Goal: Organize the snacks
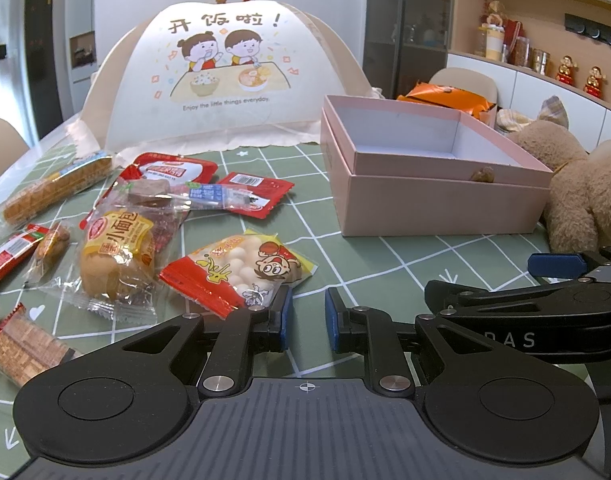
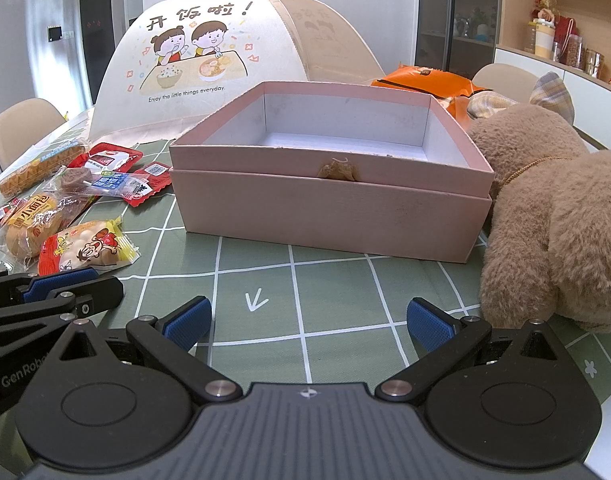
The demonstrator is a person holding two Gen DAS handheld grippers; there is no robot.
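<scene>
Several snack packets lie on the green checked tablecloth at the left: a red-and-yellow packet of white balls (image 1: 241, 270) (image 2: 87, 250), a small bread bun in clear wrap (image 1: 113, 254) (image 2: 31, 220), red packets (image 1: 257, 192) and a long wafer bar (image 1: 53, 190). An empty pink box (image 1: 433, 184) (image 2: 329, 200) stands open to the right of them. My left gripper (image 1: 308, 322) is empty, its jaws a narrow gap apart, just right of the ball packet. My right gripper (image 2: 309, 322) is wide open and empty in front of the box.
A brown plush bear (image 2: 553, 216) (image 1: 585, 196) lies against the box's right side. A white mesh food cover (image 1: 221, 76) stands behind the snacks. An orange bag (image 2: 425, 80) lies behind the box. Chairs and shelves ring the table.
</scene>
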